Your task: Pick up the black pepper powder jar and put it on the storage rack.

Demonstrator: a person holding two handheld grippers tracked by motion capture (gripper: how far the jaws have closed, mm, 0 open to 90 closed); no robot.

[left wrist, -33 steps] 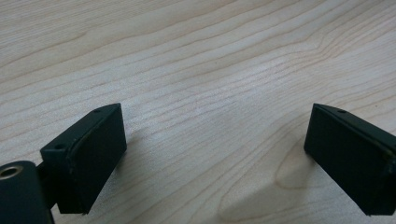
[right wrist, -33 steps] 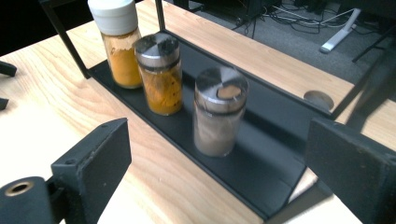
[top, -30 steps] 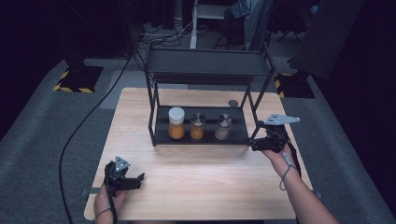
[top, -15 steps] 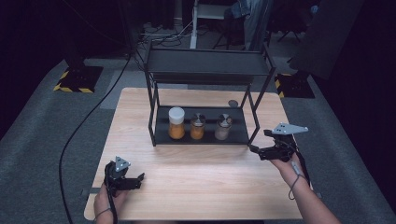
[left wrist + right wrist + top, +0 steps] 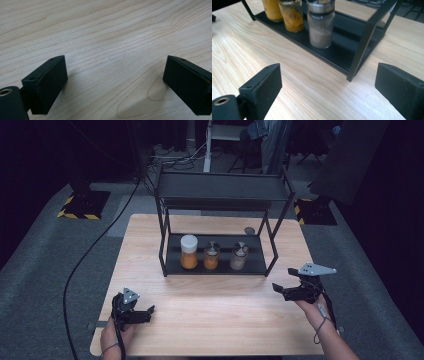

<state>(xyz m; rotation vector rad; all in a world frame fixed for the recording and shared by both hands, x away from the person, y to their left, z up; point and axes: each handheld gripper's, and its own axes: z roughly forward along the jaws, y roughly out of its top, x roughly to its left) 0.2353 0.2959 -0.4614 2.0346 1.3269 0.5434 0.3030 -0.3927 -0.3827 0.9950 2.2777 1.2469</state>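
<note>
A black two-tier wire rack (image 5: 220, 190) stands at the back of the wooden table (image 5: 215, 315). On its lower shelf (image 5: 342, 50) stand a white-capped orange jar (image 5: 189, 252), an amber spice jar (image 5: 211, 256) and a pale-brown spice jar (image 5: 238, 256) (image 5: 320, 23). My right gripper (image 5: 280, 289) (image 5: 332, 87) is open, empty, off the rack's front right leg (image 5: 362, 47). My left gripper (image 5: 146, 314) (image 5: 115, 82) is open over bare wood at the near left.
A small round grey object (image 5: 249, 231) lies on the table behind the rack. A black cable (image 5: 95, 250) runs over the grey floor at the left. Yellow-black striped bases (image 5: 80, 205) sit on the floor on both sides.
My right gripper has pulled back from the rack's right end toward the near right edge of the table. The left gripper has stayed put.
</note>
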